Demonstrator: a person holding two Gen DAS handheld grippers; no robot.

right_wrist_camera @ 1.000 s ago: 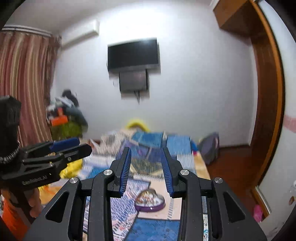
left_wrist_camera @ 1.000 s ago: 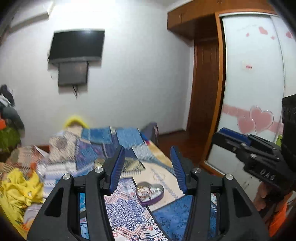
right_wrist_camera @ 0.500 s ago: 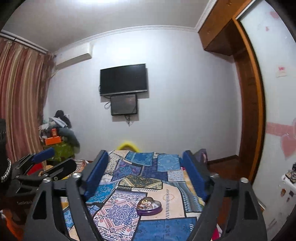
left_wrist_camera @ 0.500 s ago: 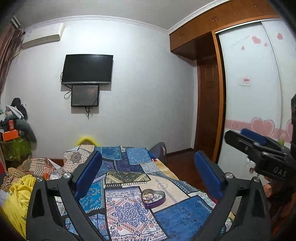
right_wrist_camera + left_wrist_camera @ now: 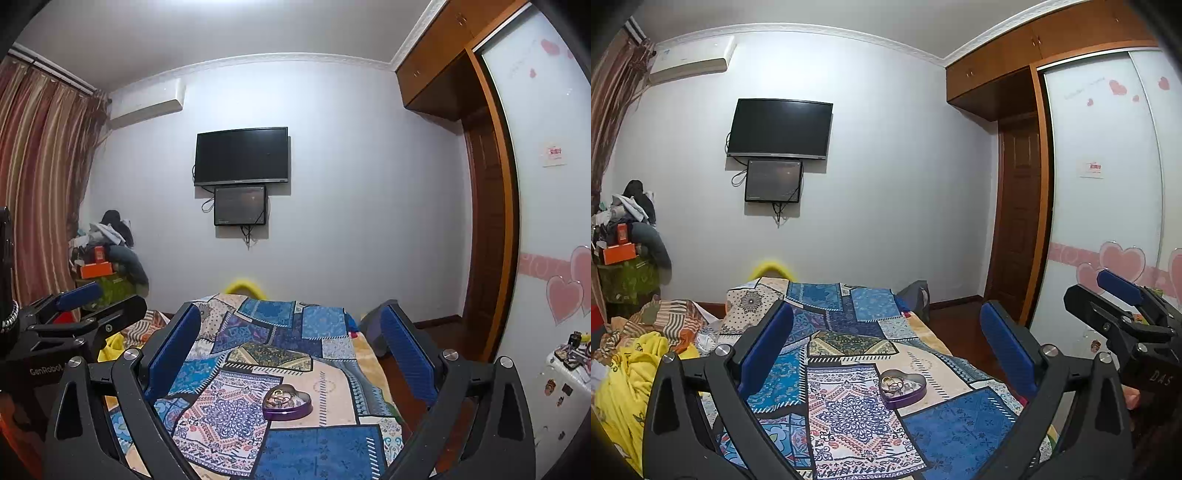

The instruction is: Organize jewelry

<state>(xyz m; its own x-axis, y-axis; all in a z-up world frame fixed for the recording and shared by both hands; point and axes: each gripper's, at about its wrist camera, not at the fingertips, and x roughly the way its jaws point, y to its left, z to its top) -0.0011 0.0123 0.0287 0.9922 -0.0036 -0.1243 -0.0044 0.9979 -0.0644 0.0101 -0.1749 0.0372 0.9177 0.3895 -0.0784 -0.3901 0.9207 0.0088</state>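
A purple heart-shaped tin [image 5: 903,387] with rings and other jewelry inside sits open on the patchwork bedspread [image 5: 849,417]; it also shows in the right wrist view [image 5: 287,401]. My left gripper [image 5: 886,354] is wide open and empty, held above and short of the tin. My right gripper [image 5: 291,354] is wide open and empty, also above and short of the tin. Each gripper shows at the edge of the other's view: the right one [image 5: 1123,306] and the left one [image 5: 88,306].
Crumpled yellow and striped cloths [image 5: 631,365] lie on the bed's left side. A TV [image 5: 779,129] hangs on the far wall. A wardrobe with heart decals [image 5: 1108,221] stands on the right. A small white table with trinkets [image 5: 570,354] is at far right.
Both grippers have opened from nearly closed to wide open. Both have pulled up and back from the bed, so the heart tin looks smaller and farther.
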